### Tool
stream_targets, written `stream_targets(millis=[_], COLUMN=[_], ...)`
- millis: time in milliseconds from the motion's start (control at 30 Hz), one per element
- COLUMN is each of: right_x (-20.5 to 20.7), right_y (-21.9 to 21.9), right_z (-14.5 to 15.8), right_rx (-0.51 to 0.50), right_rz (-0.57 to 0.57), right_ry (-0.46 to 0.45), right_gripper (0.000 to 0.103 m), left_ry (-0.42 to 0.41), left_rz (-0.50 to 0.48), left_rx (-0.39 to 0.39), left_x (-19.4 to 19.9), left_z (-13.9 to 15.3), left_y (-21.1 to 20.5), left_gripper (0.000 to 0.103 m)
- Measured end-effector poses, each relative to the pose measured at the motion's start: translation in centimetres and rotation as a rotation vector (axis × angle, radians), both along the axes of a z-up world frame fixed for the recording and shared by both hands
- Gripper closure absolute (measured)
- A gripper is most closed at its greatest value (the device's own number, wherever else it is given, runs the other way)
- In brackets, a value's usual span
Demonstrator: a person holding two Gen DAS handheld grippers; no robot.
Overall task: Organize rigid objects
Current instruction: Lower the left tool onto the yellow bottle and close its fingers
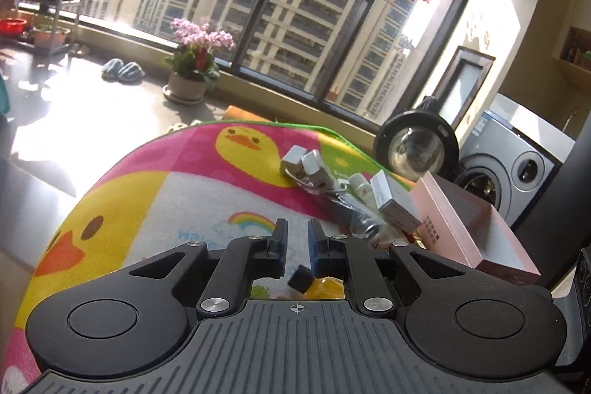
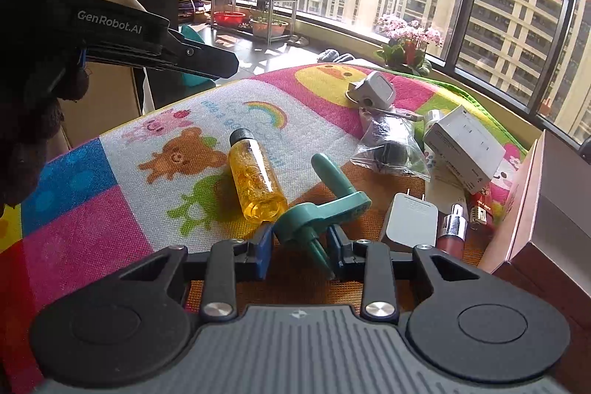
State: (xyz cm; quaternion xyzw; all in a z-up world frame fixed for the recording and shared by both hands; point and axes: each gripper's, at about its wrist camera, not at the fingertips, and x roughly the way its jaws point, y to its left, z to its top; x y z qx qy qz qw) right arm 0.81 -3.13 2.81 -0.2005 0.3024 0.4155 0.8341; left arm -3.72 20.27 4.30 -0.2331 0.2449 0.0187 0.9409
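left gripper [image 1: 297,239]: clenched, empty | right gripper [image 2: 300,239]: grasping one teal tool [image 2: 325,209] | one yellow bottle [image 2: 256,180]

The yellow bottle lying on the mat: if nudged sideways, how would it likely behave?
The yellow bottle looks round-bodied and lies on its side, so it would probably roll. It seems liquid-filled, so likely fairly heavy; the textured mat may slow it.

Both tongs are matte black with blue finger pads, silver screw heads at the linkage pivots, round discs either side and a ribbed grey housing marked with a small crosshair. The left tongs [image 2: 207,63] carry white "GenRobot.AI" lettering, held in a dark fuzzy glove [image 2: 33,120].
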Motion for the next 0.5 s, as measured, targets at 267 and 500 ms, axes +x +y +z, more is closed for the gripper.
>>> stream_targets(millis=[267,500], right_x=[-4.1,-4.8], right_y=[-6.2,-9.5], right_z=[-0.4,-0.9], right_rx=[-0.041,0.015], right_rz=[-0.048,-0.156], right_ry=[-0.052,-0.052], right_gripper=[0.077,0.051], left_ry=[0.149,0.182], left_rz=[0.021,0.057], left_rx=[-0.264,-0.218], left_x=[1.1,4.2], left_z=[-2.7,-2.8], left_y=[2.1,-0.1], left_gripper=[0.087,0.083])
